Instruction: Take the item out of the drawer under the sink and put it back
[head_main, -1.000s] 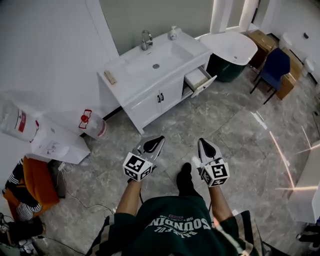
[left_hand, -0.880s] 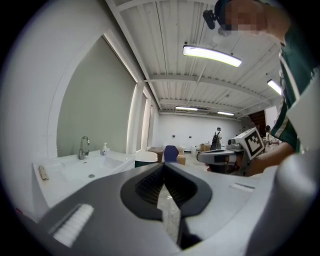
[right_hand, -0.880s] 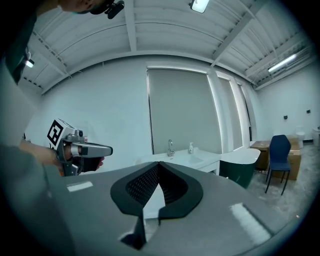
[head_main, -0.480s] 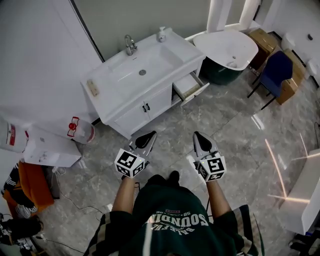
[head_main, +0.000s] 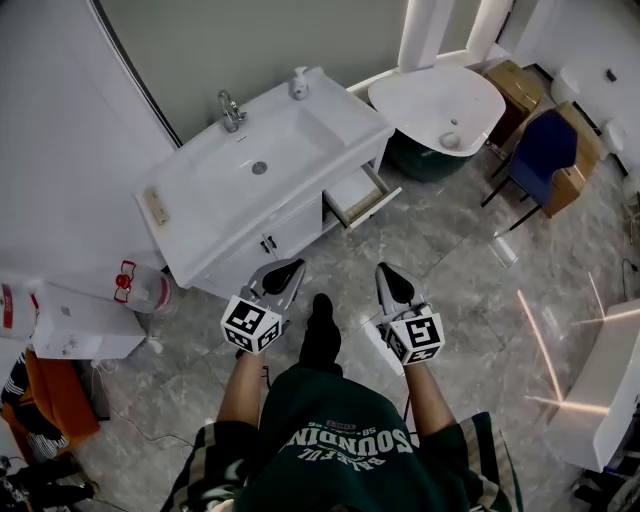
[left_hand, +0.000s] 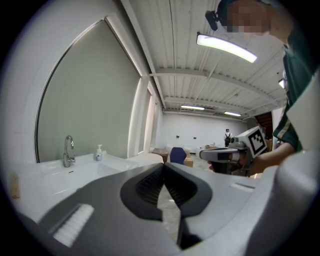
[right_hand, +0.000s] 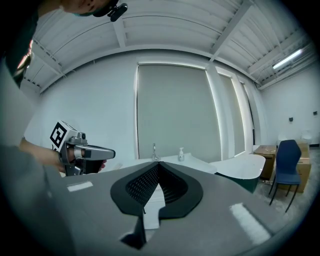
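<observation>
The approach is judged to be the step in hand: nothing is held yet, and both tools are carried in the air above the grey tiled floor (head_main: 455, 250), well short of the white vanity cabinet (head_main: 235, 245). The left gripper (head_main: 291, 269) is seen with its jaws pressed together and nothing between them. The right gripper (head_main: 386, 277) is likewise closed on nothing, its ribbed pads meeting at the tips. The drawer (head_main: 360, 196) under the sink basin (head_main: 255, 160) is found already pulled out, ahead of both grippers, nearer the right one and well apart from its tips. The item itself cannot be made out. The drawer's inside is shown too small in the head view and is not shown at all in either gripper view, so the item is only presumed to lie there. A faucet (head_main: 229, 104) and a soap dispenser (head_main: 298, 81) are seen far beyond the left gripper, at the back of the counter. For the next move, the gap to the cabinet would need to be closed. One gripper, probably the better-placed right one, would then need to be lowered to the open drawer and its jaws spread before anything can be pinched.
</observation>
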